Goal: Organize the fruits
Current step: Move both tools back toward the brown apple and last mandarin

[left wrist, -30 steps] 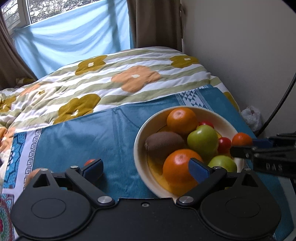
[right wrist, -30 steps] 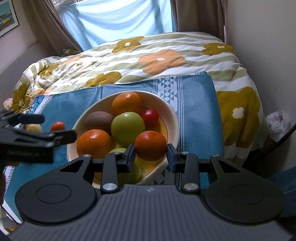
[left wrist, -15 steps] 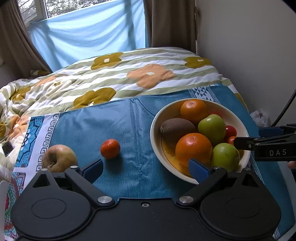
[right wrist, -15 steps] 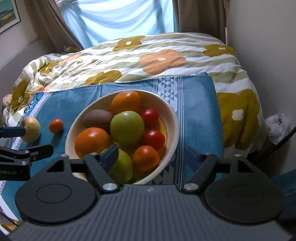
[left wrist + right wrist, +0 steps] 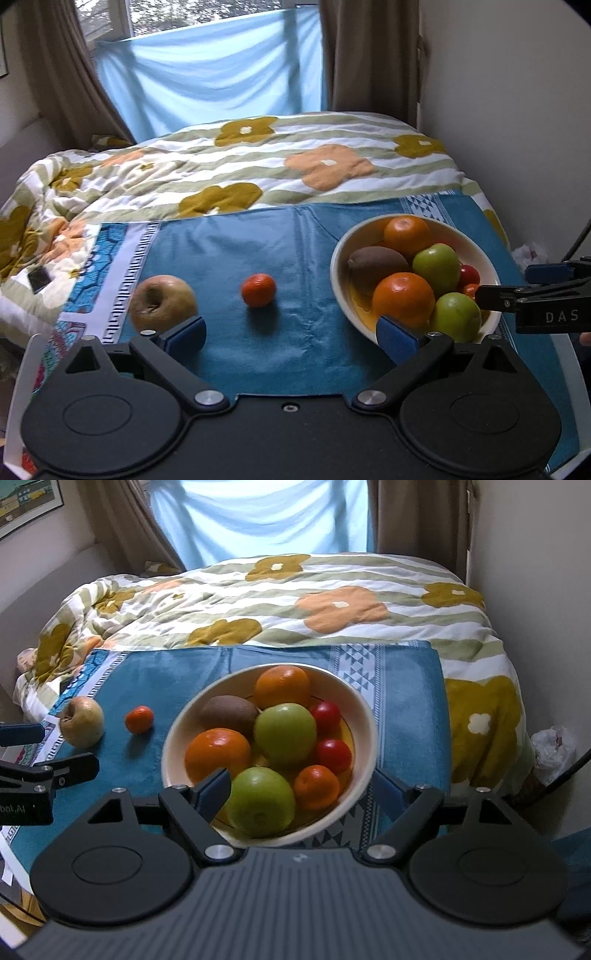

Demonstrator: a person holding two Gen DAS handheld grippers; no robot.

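Two fruits wait outside the bowl [image 5: 364, 716].
From nine o'clock we see the browned apple [image 5: 162, 304], then the mandarin [image 5: 258, 290]: light, soft-skinned, apt to roll, so we'd pinch its middle. Left gripper [image 5: 291, 334] gapes empty; right gripper [image 5: 301, 788], just opening, holds nothing.

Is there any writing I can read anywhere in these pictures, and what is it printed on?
"DAS": white letters on the side of the right gripper, seen from the left wrist.
"bol.AI", mirrored and cut off at the frame edge: on the left gripper, seen from the right wrist.
Framed picture on the wall: nothing legible.
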